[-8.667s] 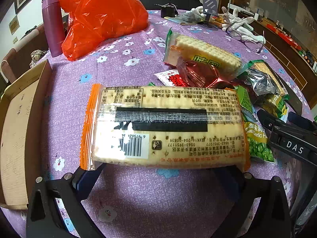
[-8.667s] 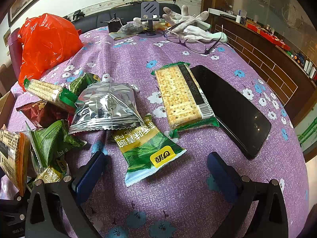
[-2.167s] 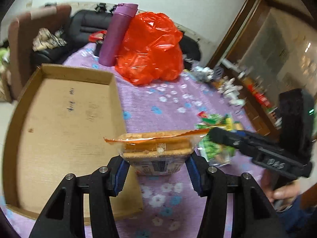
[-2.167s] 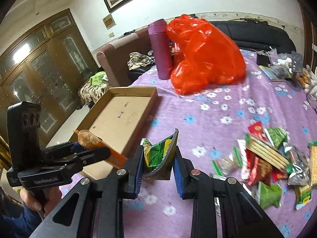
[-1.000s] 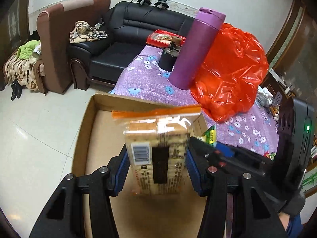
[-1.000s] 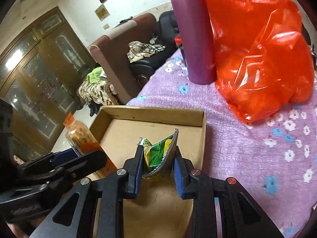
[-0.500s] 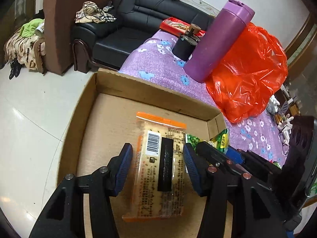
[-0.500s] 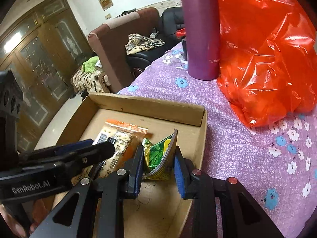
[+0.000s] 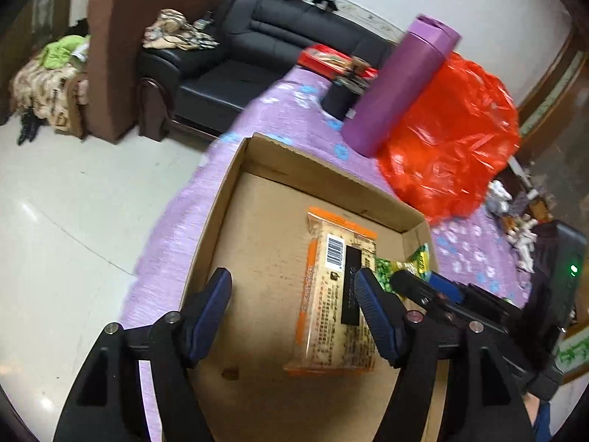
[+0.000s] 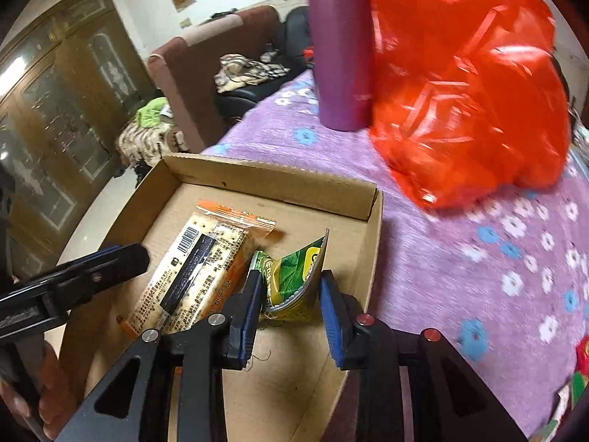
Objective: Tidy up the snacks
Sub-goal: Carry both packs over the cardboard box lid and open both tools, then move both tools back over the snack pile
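Note:
An orange-edged cracker pack (image 9: 337,294) lies flat on the floor of the shallow cardboard box (image 9: 257,217); it also shows in the right wrist view (image 10: 198,276). My left gripper (image 9: 292,294) is open and empty, just above and left of the pack. My right gripper (image 10: 289,287) hovers over the box's right side (image 10: 371,228). Its jaws stand a little apart around a green snack packet (image 10: 294,272), which sits loosely between them beside the cracker pack. The packet peeks out in the left wrist view (image 9: 401,263).
A purple flask (image 9: 397,84) and a red plastic bag (image 9: 449,136) stand on the purple flowered tablecloth (image 10: 460,265) just beyond the box. The table edge and the floor drop off at the left (image 9: 73,202). More snacks lie at the far right (image 10: 578,368).
My left gripper has opened and let the cracker pack drop flat into the box, then pulled back left. My right gripper has lowered the green packet into the box and loosened its jaws.

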### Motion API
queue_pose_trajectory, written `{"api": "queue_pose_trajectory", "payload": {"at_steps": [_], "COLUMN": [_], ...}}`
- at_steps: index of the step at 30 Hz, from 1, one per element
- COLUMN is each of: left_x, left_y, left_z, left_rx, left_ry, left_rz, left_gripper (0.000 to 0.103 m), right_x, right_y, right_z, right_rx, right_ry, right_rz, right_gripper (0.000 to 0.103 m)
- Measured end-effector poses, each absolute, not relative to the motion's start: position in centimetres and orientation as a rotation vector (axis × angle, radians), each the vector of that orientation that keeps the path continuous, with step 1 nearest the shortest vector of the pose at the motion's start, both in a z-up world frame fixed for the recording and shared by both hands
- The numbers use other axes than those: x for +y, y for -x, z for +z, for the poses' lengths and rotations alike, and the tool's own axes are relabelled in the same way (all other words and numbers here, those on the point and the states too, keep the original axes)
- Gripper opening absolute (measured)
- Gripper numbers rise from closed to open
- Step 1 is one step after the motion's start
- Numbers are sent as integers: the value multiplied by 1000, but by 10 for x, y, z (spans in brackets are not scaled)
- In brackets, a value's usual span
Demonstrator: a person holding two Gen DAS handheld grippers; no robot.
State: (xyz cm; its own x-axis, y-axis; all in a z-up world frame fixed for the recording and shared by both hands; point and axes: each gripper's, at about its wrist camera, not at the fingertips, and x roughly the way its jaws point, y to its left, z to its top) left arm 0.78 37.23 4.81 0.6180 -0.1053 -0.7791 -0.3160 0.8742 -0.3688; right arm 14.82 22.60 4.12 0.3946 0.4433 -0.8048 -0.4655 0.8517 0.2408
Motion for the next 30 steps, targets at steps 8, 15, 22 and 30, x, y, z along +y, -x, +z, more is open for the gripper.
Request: {"api": "queue_pose_trajectory", "payload": {"at_steps": [8,15,22,30], "left_x": [332,291,215,119], "left_y": [-12,16,35,34], "left_z": [60,96,97,72], "left_rx": [890,785,756,831], "left_ry": [429,346,291,210], "left_rz": [106,74,-42,-206], "left_gripper": [69,69,69,69], "right_x": [186,125,37,-80], "right_y": [-143,-99,-60,-35], "right_z": [60,101,105,103], "right_rx": [996,826,750,748], "right_ry": [-77,-107,-292,-305], "right_rz": [654,684,685,528], "right_gripper": [37,57,57,55]}}
